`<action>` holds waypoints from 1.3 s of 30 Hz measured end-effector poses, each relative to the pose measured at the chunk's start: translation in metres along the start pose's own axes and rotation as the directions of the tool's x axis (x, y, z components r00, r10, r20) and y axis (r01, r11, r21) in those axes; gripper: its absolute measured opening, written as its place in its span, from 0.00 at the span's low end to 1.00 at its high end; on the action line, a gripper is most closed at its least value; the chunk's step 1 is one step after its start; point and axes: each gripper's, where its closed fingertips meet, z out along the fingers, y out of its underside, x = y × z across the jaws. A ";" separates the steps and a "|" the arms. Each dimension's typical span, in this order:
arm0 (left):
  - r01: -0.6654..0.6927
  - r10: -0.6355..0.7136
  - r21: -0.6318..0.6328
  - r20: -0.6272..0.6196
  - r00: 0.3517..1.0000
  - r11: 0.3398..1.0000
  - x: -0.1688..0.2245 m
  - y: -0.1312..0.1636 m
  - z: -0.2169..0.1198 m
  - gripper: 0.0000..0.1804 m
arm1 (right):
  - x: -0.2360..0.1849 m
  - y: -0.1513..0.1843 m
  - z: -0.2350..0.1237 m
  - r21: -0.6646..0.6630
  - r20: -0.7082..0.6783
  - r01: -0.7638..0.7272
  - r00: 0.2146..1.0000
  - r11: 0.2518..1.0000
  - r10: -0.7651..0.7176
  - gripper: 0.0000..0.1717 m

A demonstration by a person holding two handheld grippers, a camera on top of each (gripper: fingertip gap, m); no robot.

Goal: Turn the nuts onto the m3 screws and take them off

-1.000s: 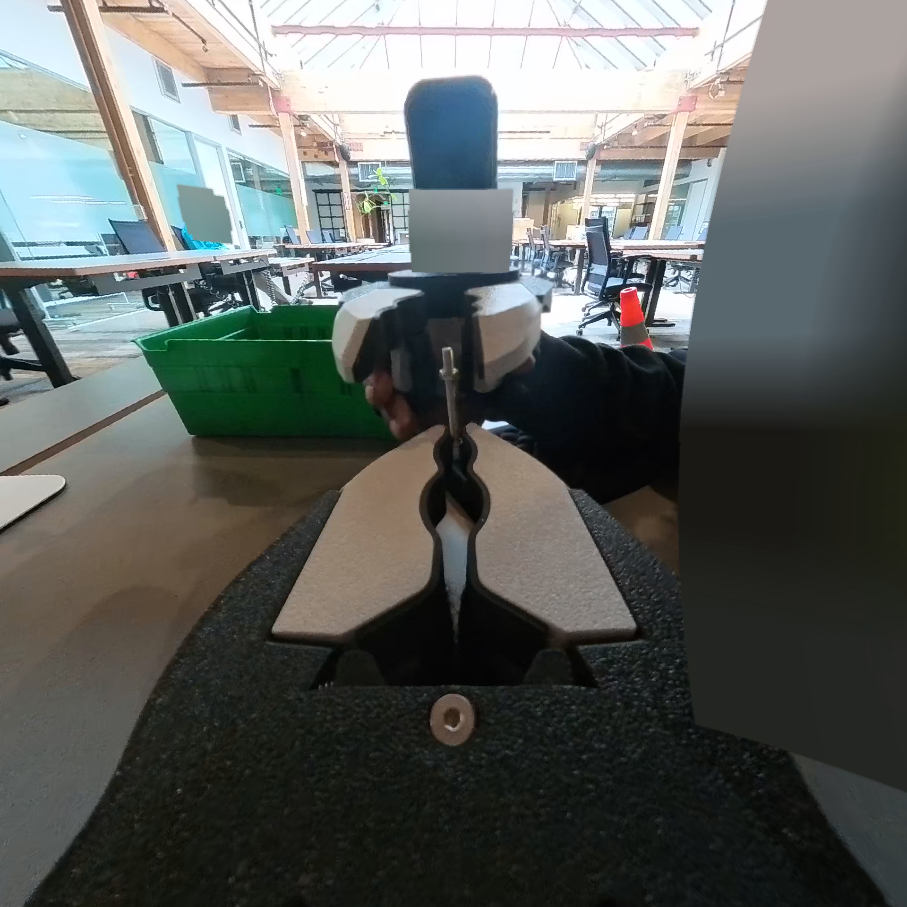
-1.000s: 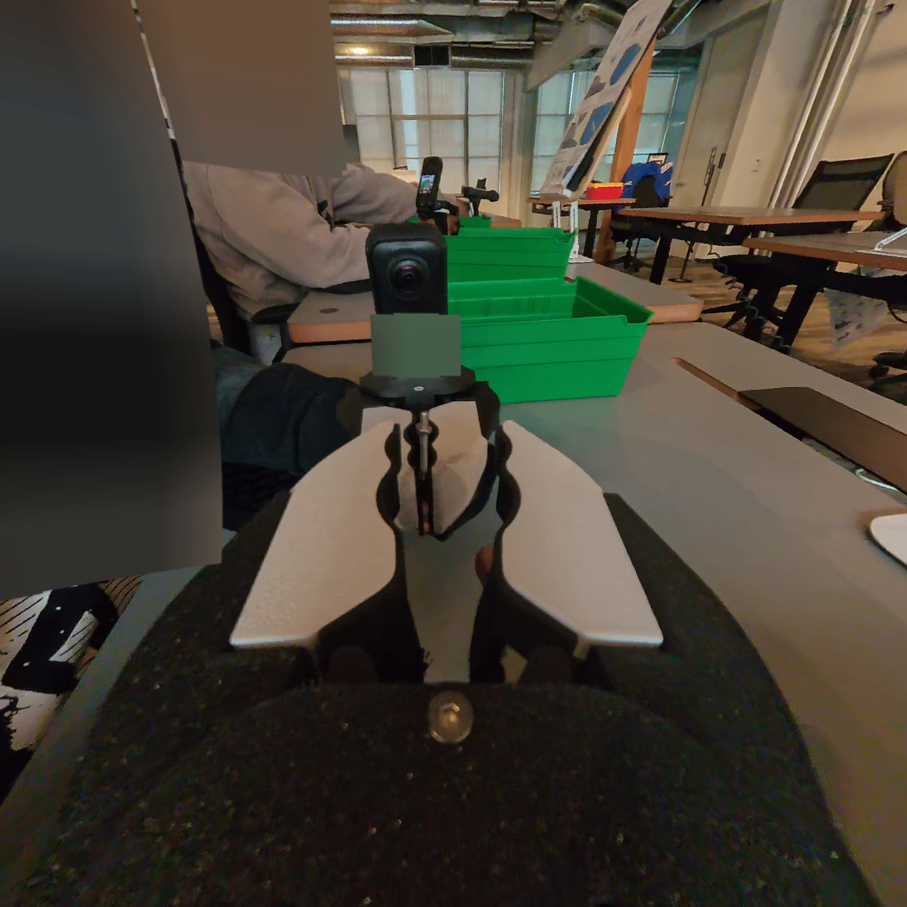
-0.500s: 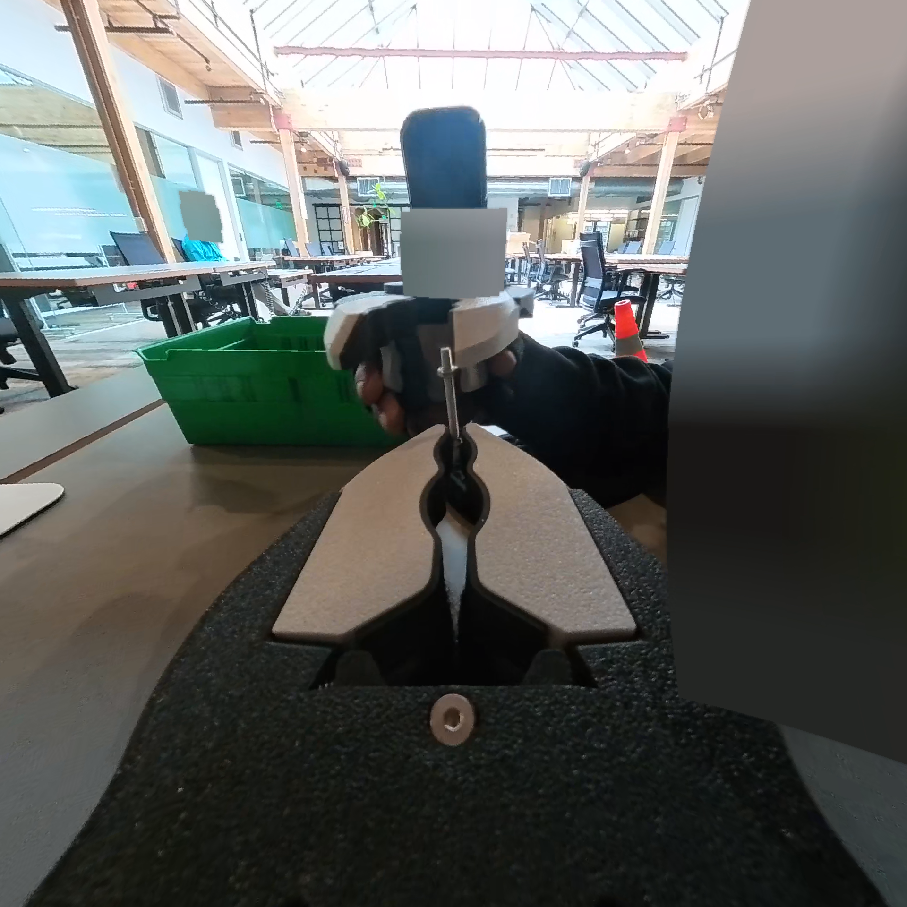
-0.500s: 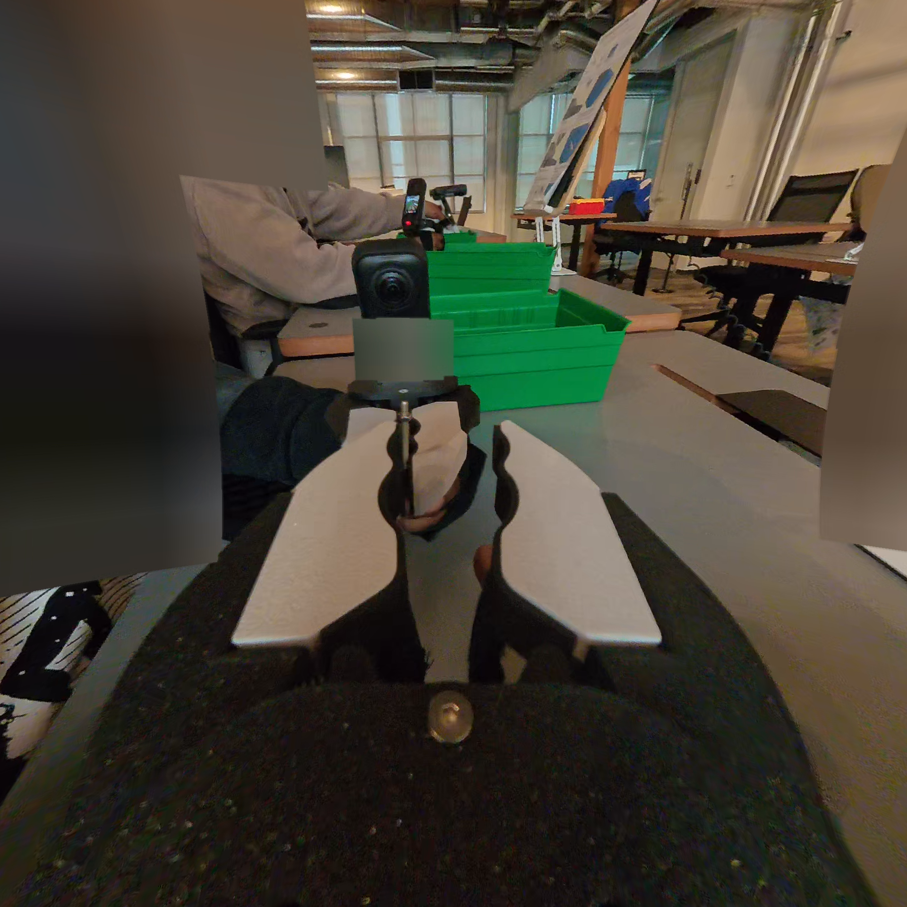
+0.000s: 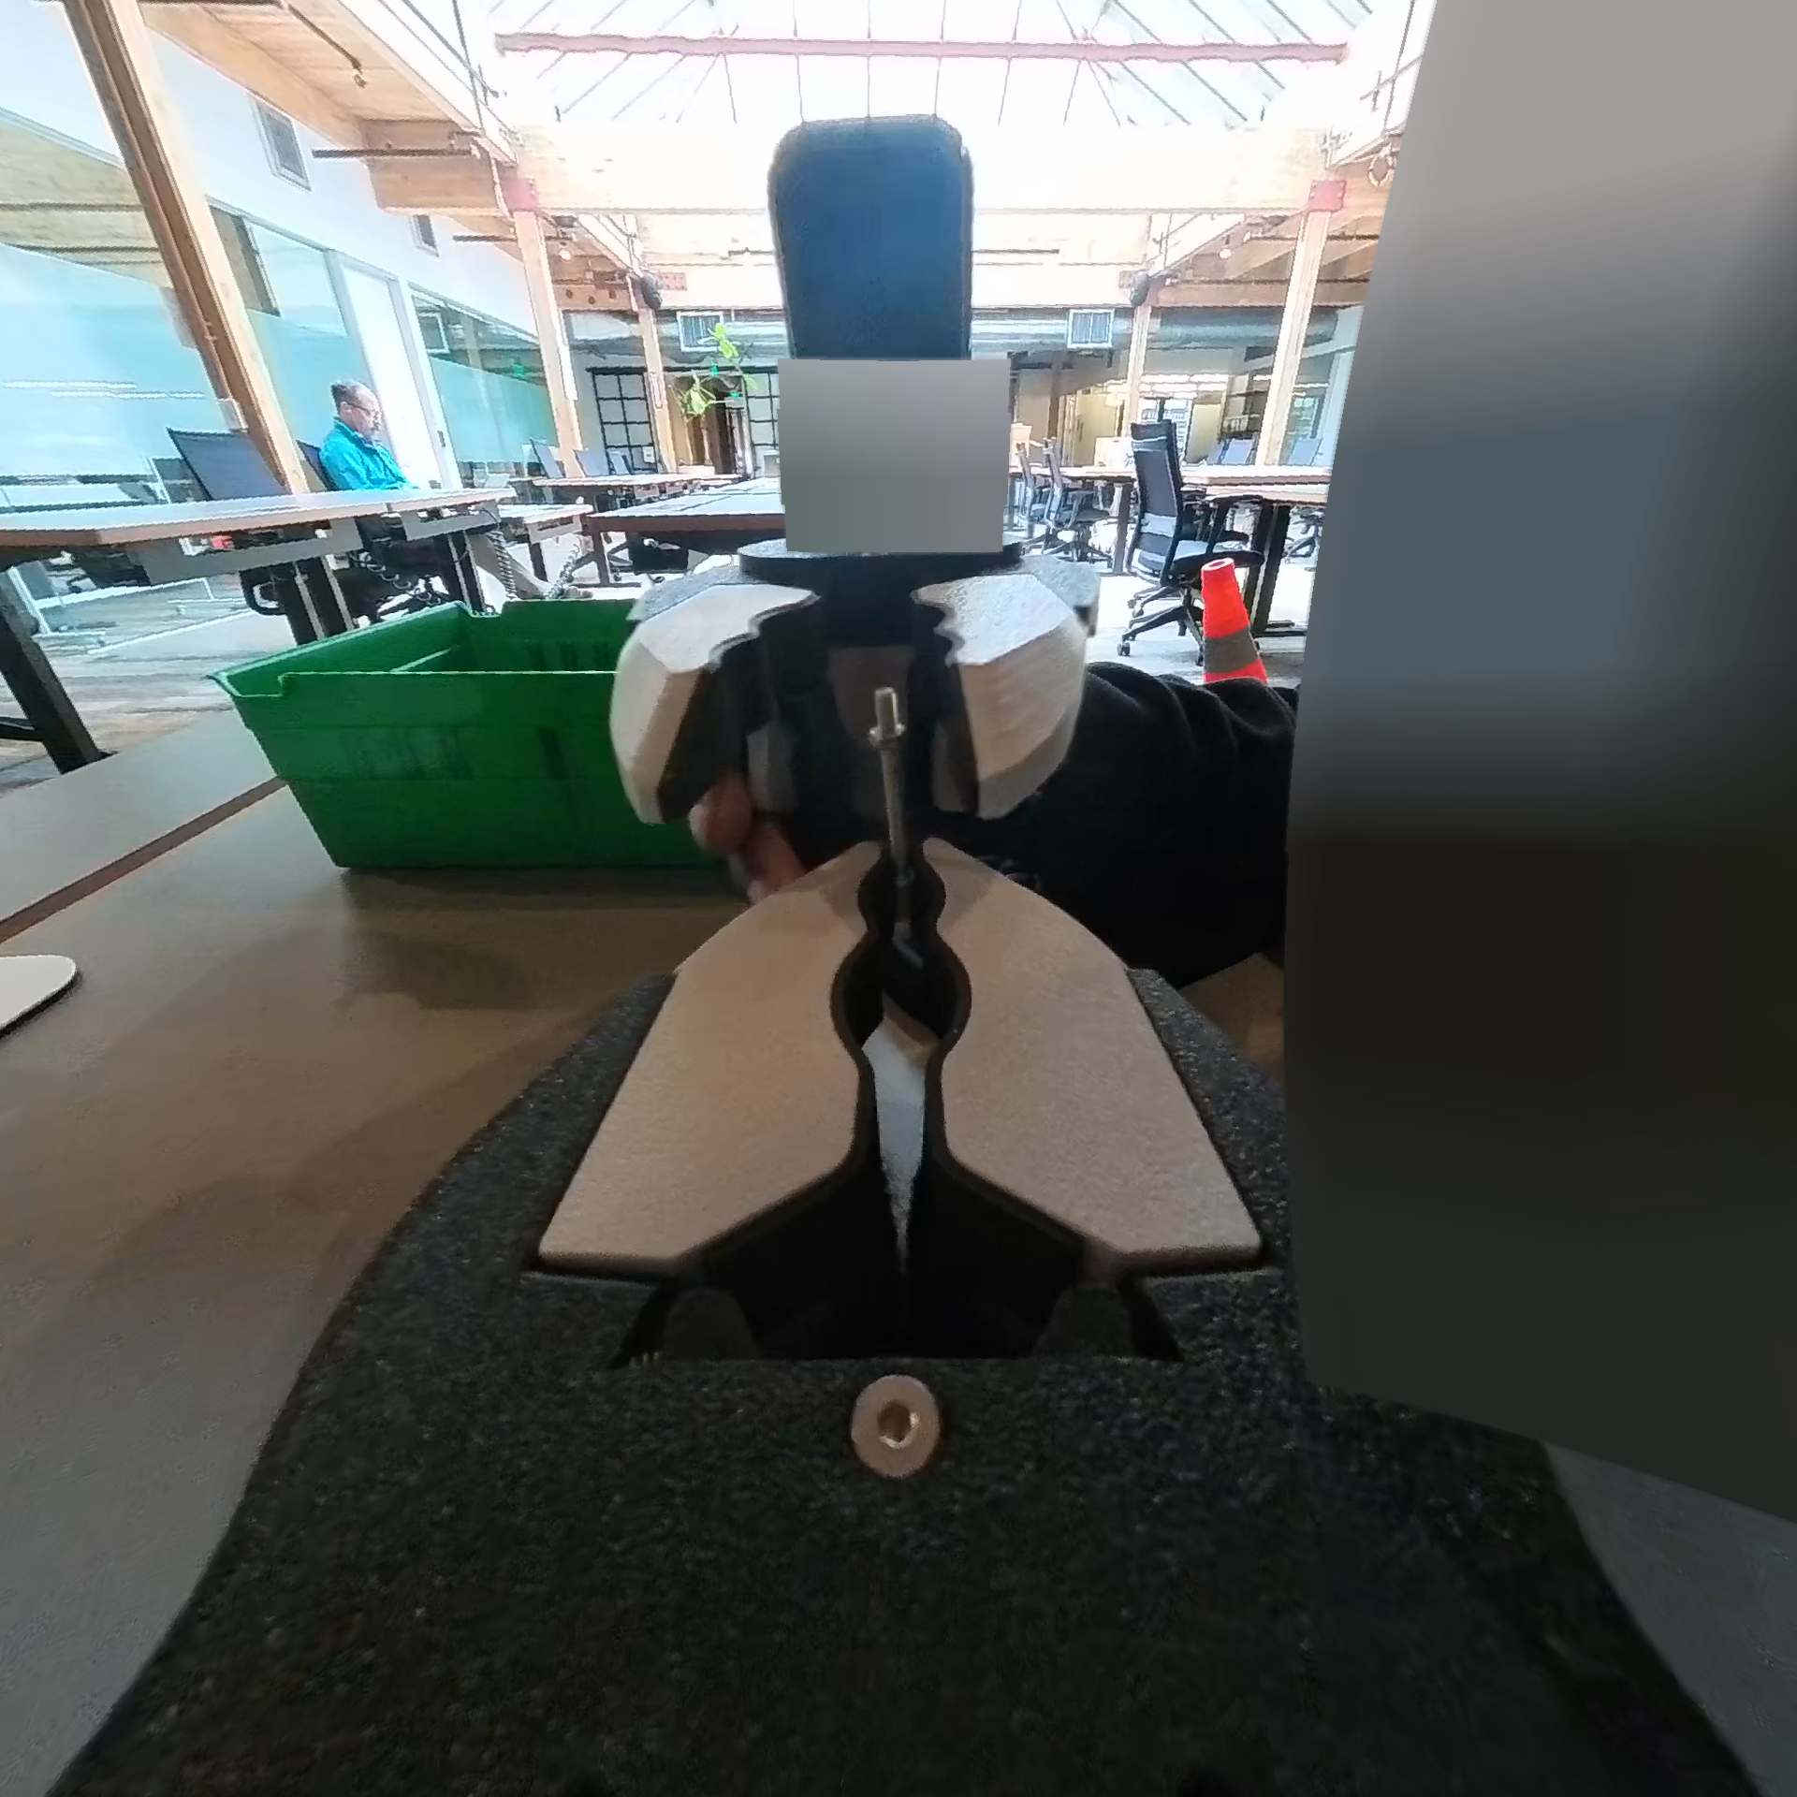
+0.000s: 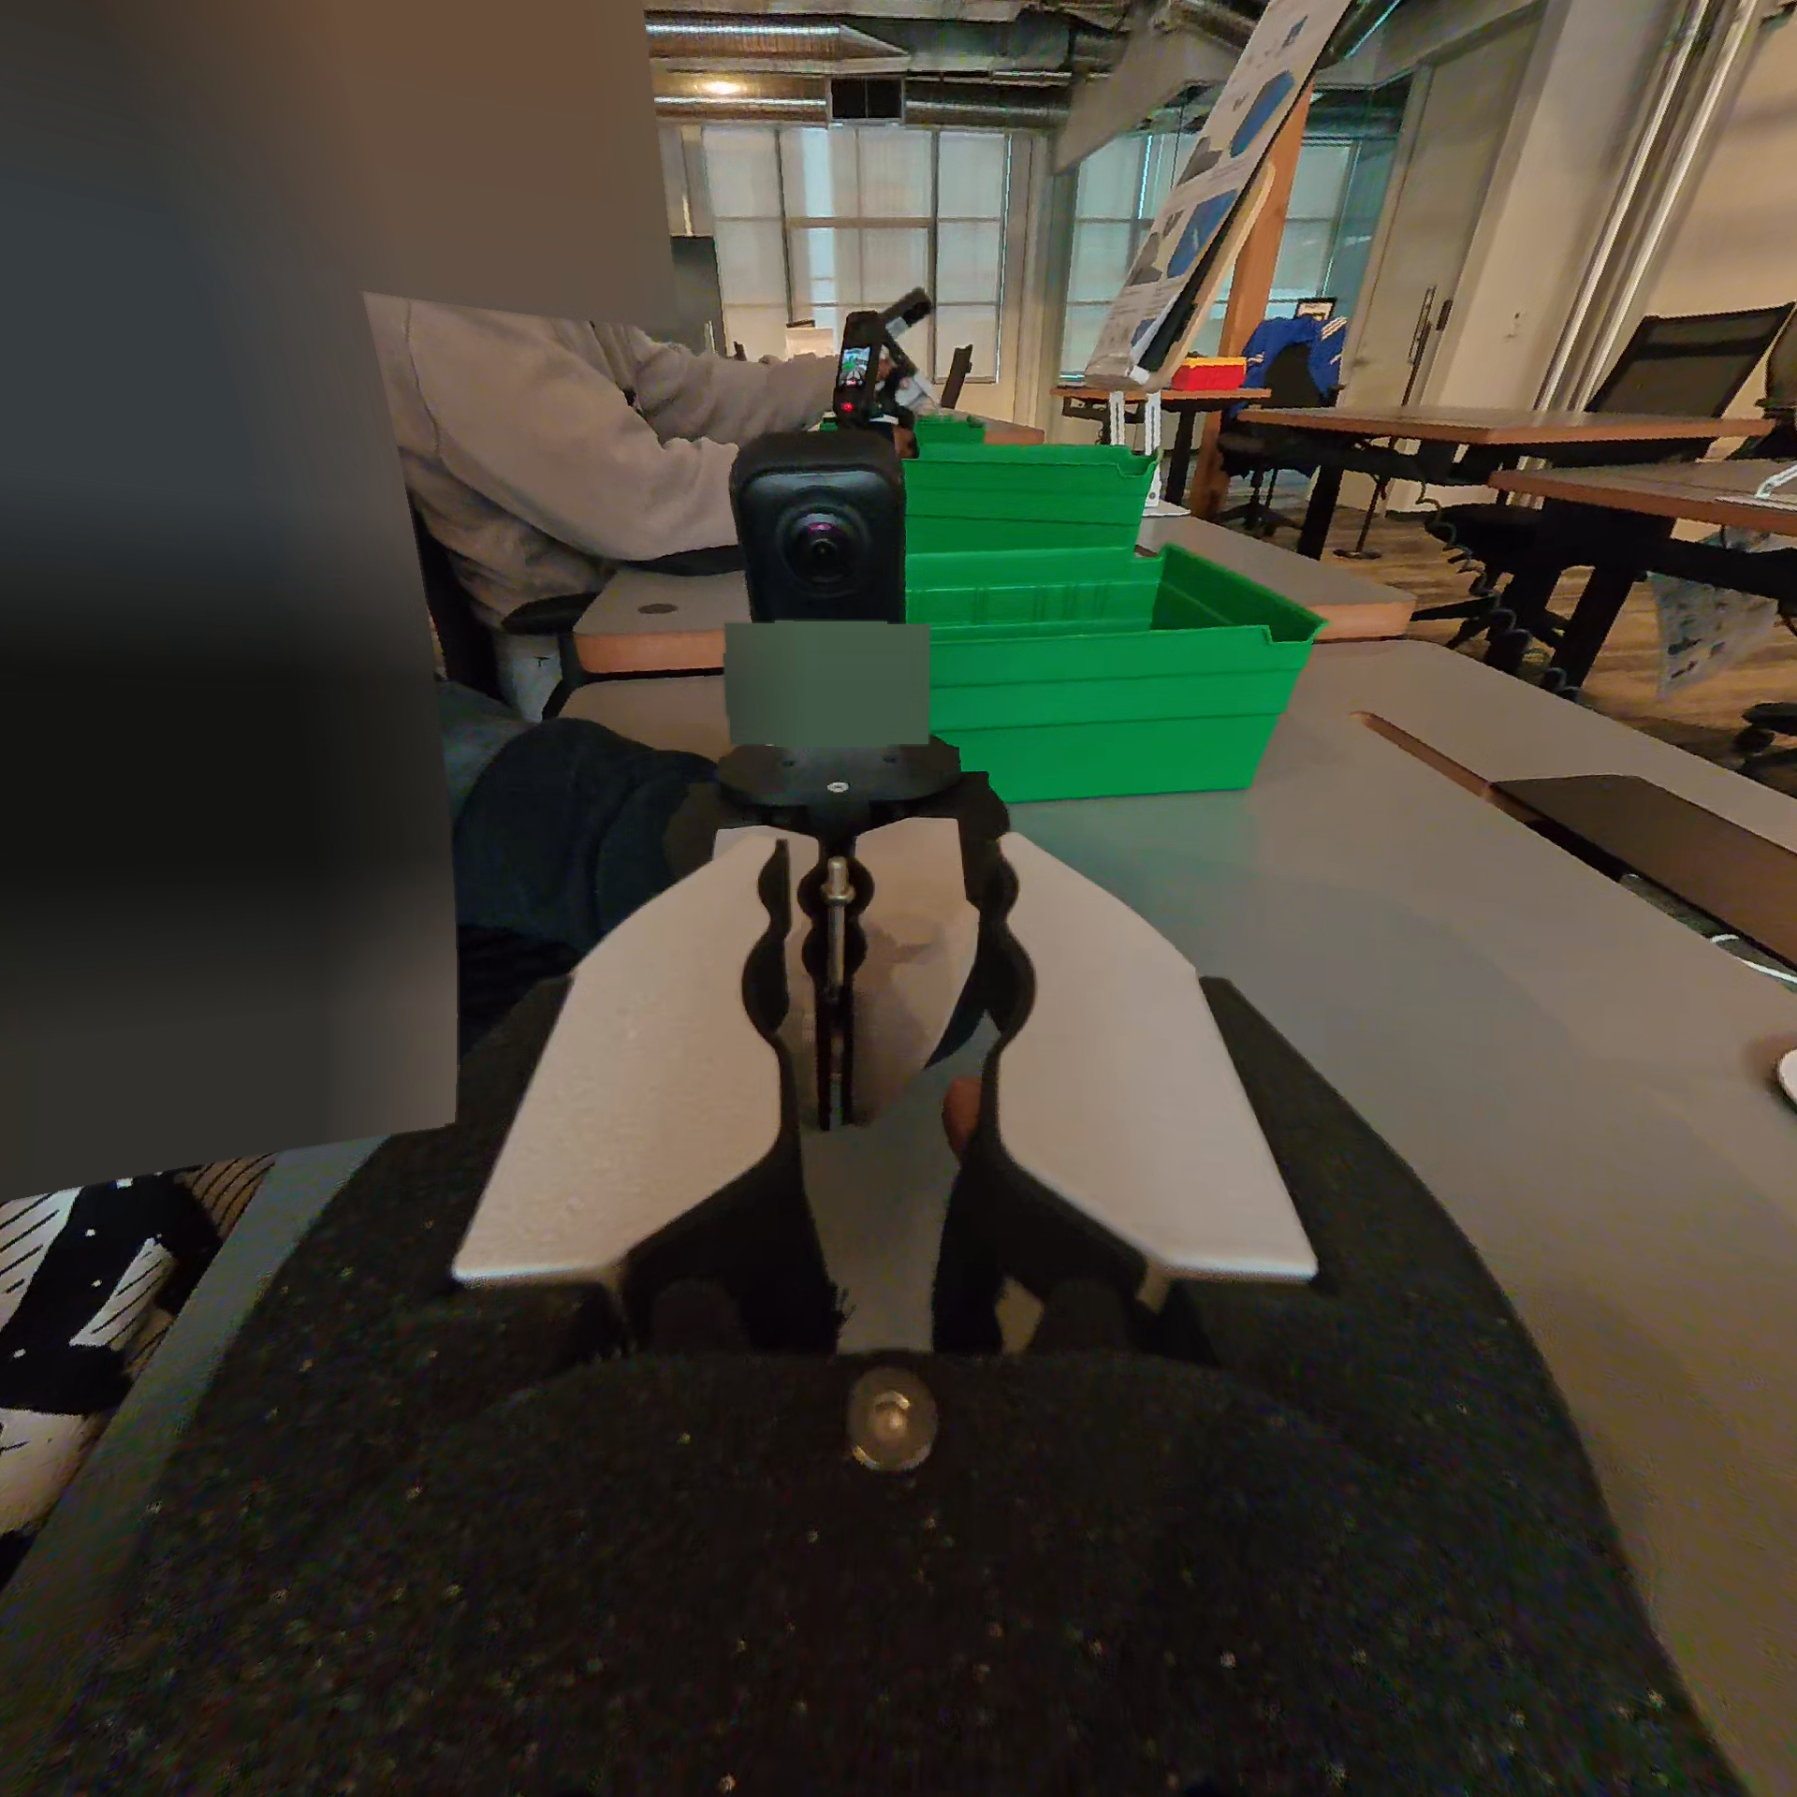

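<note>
Two claws face each other above a grey table [image 5: 243,1070], nose to nose. My left claw [image 5: 899,861] is pressed together on the shank of a thin M3 screw [image 5: 890,778], which stands upright out of its tips with a small nut [image 5: 885,724] sitting near the top end. My right claw [image 6: 885,875] is spread wide, its fingers [image 6: 681,1021] standing clear on either side of the screw and the left claw's tips; neither pad touches metal, and nothing is in its grasp. Seen from the left wrist, the right claw's pale fingers flank the nut with open space to each side.

Behind the pair, a green bin [image 5: 457,739] sits near the table's far edge, close beside the right claw but apart from it. From the right wrist the same kind of bin [image 6: 1099,700] stands to the right, with further green bins [image 6: 1021,486] stacked behind on the next table. A bare stretch of table runs out to the right towards a dark inlaid strip [image 6: 1604,836] and a white object [image 6: 1787,1070] at the frame's edge, which I cannot make out clearly. A dark sleeve [image 6: 564,827] crowds the left side. An orange cone [image 5: 1230,622] stands on the floor beyond.
</note>
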 end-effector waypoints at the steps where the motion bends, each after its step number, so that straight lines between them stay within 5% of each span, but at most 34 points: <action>1: -0.001 0.001 0.000 -0.003 1.000 1.000 0.001 0.000 0.000 0.01 | 0.001 0.000 -0.001 0.001 -0.007 -0.001 1.000 1.000 0.001 0.21; 9: 0.005 -0.005 0.025 -0.001 1.000 1.000 -0.001 -0.005 -0.003 0.01 | 0.010 -0.005 -0.013 0.018 -0.039 0.018 0.999 1.000 -0.017 0.19; 14: 0.004 -0.004 0.034 0.005 1.000 0.999 -0.002 -0.007 -0.005 0.00 | 0.011 -0.008 -0.021 0.031 -0.037 0.029 0.999 0.999 -0.028 0.05; 26: -0.006 0.006 0.008 0.000 1.000 1.000 0.000 -0.003 -0.002 0.01 | -0.004 -0.002 -0.003 0.007 0.023 0.020 1.000 1.000 -0.020 0.19; 39: 0.000 0.000 0.030 -0.001 1.000 1.000 -0.001 -0.006 -0.005 0.01 | 0.003 -0.007 -0.018 0.024 0.005 0.024 1.000 0.999 -0.024 0.04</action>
